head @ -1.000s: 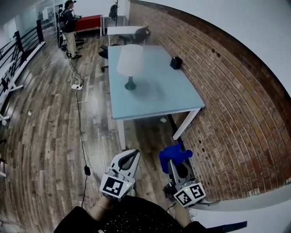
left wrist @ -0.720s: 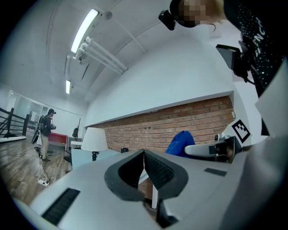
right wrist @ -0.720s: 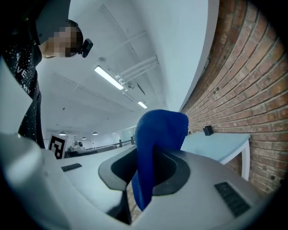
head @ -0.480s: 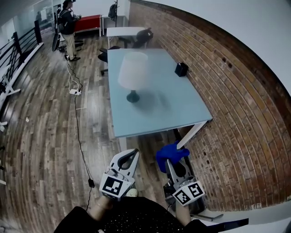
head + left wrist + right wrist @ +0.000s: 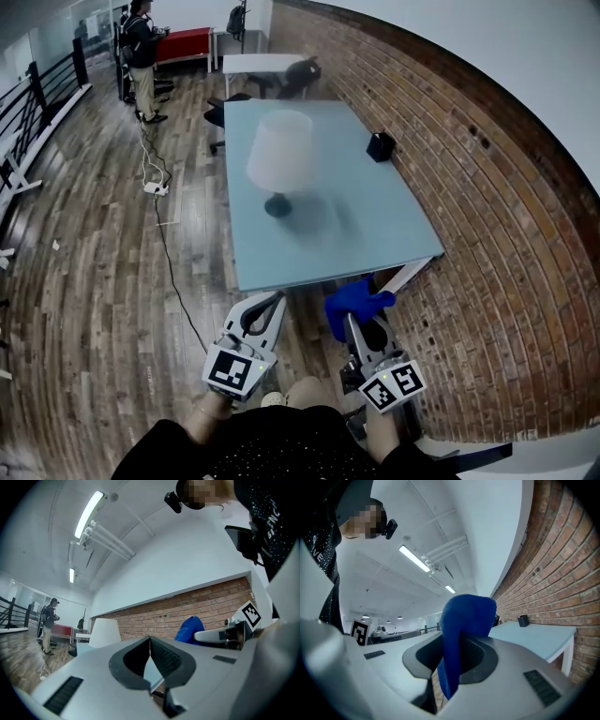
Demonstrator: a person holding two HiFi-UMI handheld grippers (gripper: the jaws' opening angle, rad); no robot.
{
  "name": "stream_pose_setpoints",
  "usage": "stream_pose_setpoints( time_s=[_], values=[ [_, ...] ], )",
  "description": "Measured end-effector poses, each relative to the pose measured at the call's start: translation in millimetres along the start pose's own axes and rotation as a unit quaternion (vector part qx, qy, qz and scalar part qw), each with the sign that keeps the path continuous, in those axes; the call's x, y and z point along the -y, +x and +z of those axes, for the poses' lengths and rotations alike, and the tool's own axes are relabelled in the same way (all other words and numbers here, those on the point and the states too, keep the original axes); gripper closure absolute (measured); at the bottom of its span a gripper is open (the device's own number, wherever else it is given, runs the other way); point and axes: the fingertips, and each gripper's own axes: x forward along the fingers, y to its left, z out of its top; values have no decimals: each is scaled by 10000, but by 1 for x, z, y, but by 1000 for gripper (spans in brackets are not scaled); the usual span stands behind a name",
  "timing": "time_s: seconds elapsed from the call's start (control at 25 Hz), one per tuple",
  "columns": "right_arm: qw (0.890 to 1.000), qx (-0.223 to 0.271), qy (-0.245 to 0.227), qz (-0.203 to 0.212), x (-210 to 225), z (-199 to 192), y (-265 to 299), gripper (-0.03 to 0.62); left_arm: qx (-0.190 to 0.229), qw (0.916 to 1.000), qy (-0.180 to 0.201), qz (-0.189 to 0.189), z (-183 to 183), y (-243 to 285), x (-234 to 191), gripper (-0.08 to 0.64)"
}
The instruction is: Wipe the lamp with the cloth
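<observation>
- Two grippers are held low in front of the person in the head view, both short of the near edge of the table [image 5: 375,220] and above the wooden floor [image 5: 84,281].
- Left gripper [image 5: 269,302]: in its own view the jaws meet at the tips, with only a narrow wedge of gap showing lower down between the ribbed pads [image 5: 161,656]. Nothing is between them, and it touches nothing.
- Right gripper [image 5: 352,317]: its jaws are clamped on the blue cloth [image 5: 356,300]. In the right gripper view the cloth [image 5: 464,620] rises in a bunched fold above the jaws, and a tail hangs down between them.
- Cloth and table edge lie close together in the head view; whether they touch cannot be made out.
- Lamp [image 5: 279,155]: it stands upright on the table, white shade over a dark base, well apart from both grippers and nearer the table's left side.
- A small black box [image 5: 380,145] sits at the table's right edge by the brick wall [image 5: 487,216].
</observation>
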Motion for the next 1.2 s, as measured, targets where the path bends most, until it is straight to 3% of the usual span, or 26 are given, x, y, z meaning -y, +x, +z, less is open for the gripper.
stream_pose_setpoints(
  time_s=[0.44,0.6,0.96,1.2],
  values=[
    [9984,88,230,511,13,-3,46,515,32,9997,48,254,-10,21,-26,551],
    [9970,72,451,627,26,-8,80,515,29,9994,39,349,-13,40,-51,551],
    [9973,223,442,534,87,-3,184,515,-19,9983,-20,574,-21,116,-132,551],
    [9921,105,297,1211,91,-8,244,515,-121,9974,-178,687,-32,159,-186,551]
  ],
)
